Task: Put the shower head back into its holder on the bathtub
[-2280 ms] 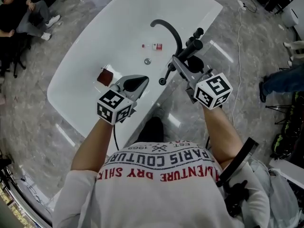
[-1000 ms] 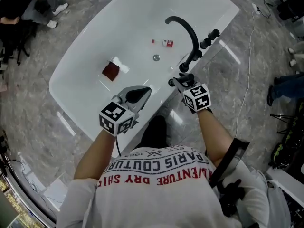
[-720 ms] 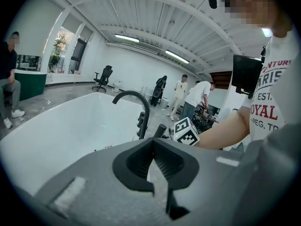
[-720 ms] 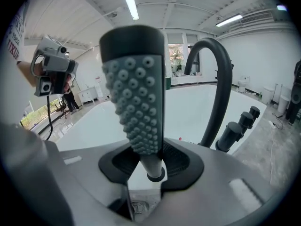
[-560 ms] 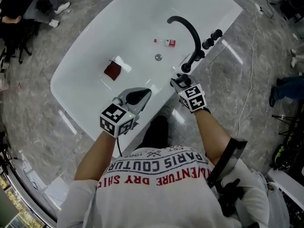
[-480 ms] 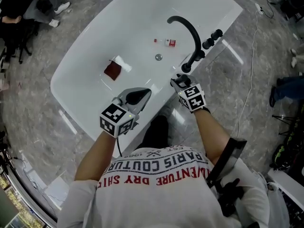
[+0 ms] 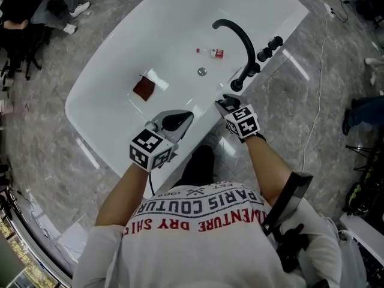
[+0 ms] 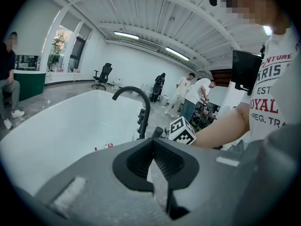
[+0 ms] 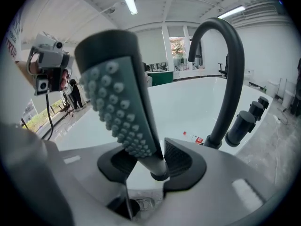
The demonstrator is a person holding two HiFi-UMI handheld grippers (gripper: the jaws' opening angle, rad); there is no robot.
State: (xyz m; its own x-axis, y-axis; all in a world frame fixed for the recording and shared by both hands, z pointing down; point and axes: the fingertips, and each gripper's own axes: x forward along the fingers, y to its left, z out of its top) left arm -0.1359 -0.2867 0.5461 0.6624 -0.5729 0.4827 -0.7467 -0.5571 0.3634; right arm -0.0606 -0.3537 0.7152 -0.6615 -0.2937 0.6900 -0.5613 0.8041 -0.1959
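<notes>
The grey shower head (image 9: 120,102), studded with nozzles, stands upright between the jaws of my right gripper (image 9: 148,161). Its round handle sits close to the right pad (image 9: 181,157), with a gap to the left pad, so the jaws are open; they have just been opening. In the head view that gripper (image 7: 231,108) is low at the white bathtub's (image 7: 150,41) near rim, just in front of the black faucet spout's (image 7: 237,35) base. The holder itself is hidden under the gripper. My left gripper (image 8: 155,161) is shut and empty, held over the near rim (image 7: 174,122).
In the tub lie a dark red square piece (image 7: 143,89), a small bottle (image 7: 215,53) and the drain (image 7: 202,71). Black knobs (image 7: 270,45) stand right of the spout. A cable (image 7: 315,71) runs over the marble floor. People sit at the far left (image 7: 36,5).
My right gripper has come down from beside the spout, carrying the shower head, to the tub's rim in front of the faucet base. The left gripper has stayed where it was.
</notes>
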